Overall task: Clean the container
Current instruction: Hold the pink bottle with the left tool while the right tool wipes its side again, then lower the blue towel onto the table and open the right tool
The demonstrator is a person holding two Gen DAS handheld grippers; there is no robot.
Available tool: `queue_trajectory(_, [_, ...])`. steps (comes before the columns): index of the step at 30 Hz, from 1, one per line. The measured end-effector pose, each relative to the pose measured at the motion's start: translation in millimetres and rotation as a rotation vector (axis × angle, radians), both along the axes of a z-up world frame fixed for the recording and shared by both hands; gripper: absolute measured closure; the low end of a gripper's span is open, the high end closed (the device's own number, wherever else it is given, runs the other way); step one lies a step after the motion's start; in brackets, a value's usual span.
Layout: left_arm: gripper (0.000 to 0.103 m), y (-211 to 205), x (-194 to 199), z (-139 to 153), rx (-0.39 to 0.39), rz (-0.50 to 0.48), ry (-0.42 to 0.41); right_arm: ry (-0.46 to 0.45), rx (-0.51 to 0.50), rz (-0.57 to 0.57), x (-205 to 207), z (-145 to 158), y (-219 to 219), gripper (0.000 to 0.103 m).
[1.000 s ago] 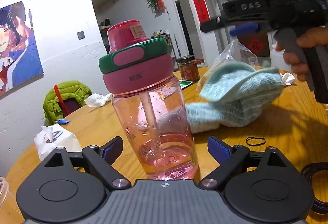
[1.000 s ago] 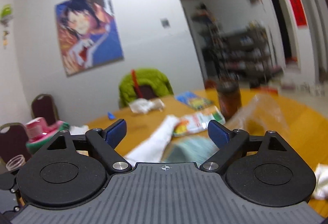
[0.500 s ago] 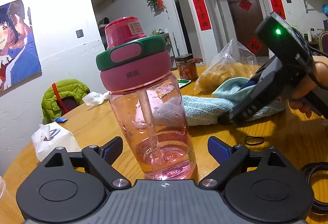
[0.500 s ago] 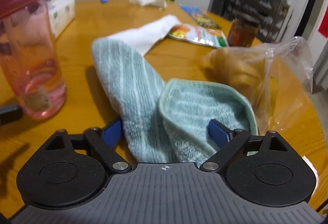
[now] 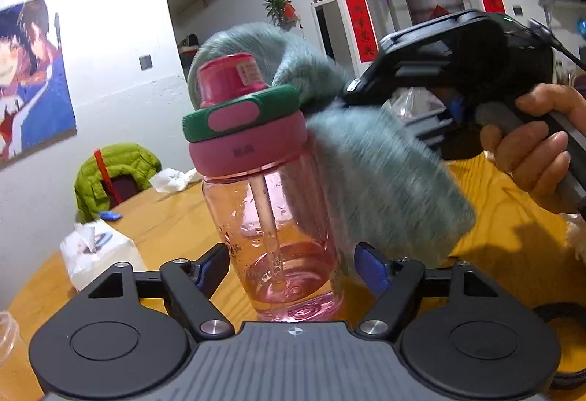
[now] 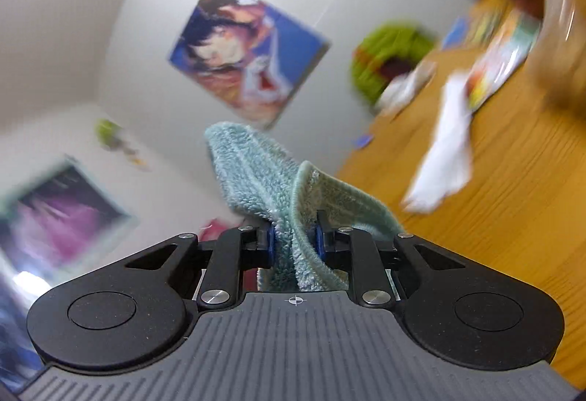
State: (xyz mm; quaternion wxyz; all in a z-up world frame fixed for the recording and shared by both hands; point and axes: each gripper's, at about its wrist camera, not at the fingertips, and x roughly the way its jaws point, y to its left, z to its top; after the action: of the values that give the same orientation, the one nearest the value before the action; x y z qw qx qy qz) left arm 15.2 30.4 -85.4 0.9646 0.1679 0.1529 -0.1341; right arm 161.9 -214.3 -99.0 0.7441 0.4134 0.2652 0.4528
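Pink bottle point(image 5: 271, 203) upright on wooden table point(image 5: 175, 214), between spread fingers of left gripper point(image 5: 291, 263). Tissue pack point(image 5: 99, 254) left of it. Right gripper point(image 6: 293, 241) clamped on teal towel point(image 6: 278, 188), now lifted off table and draped against bottle's lid and right side; previously lying flat.

pink bottle point(image 5: 278, 217), green-banded lid; teal towel point(image 6: 278, 195), perhaps faintly striped.

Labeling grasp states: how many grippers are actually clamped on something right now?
1. The right gripper is shut on the teal towel. The left gripper is open, fingers either side of the pink bottle, not clamped.
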Motion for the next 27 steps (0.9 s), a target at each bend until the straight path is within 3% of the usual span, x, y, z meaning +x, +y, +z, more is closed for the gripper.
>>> queue_trajectory(4, [0.029,1.0,4.2,-1.5,-0.002,0.009,0.000,0.103,-0.091,0.006,12.6,-18.3,14.4,0.080])
queue_trajectory(8, [0.028,3.2,8.0,-1.8,-0.014,0.019,0.008,0.173,-0.280,0.007,17.1,-32.1,30.8,0.080])
queue_trajectory(13, [0.022,5.9,12.8,-2.2,-0.028,0.030,0.019,0.021,-0.437,-0.059,-0.7,-9.4,38.3,0.080])
queue_trajectory(17, [0.013,6.3,14.9,-3.0,-0.032,0.044,0.024,-0.215,-0.517,-0.258,-33.8,31.6,21.8,0.079])
queue_trajectory(22, [0.011,6.1,16.0,-4.4,-0.028,0.059,0.029,-0.389,-0.862,-0.538,-57.9,46.8,25.8,0.074])
queue_trajectory(24, [0.011,6.2,15.6,-5.0,-0.029,0.064,0.032,-0.416,-1.016,-0.530,-55.5,39.8,38.5,0.068])
queue_trajectory(27, [0.010,7.5,16.3,-5.4,-0.032,0.074,0.037,-0.389,-1.178,-0.371,-46.8,20.3,59.2,0.065])
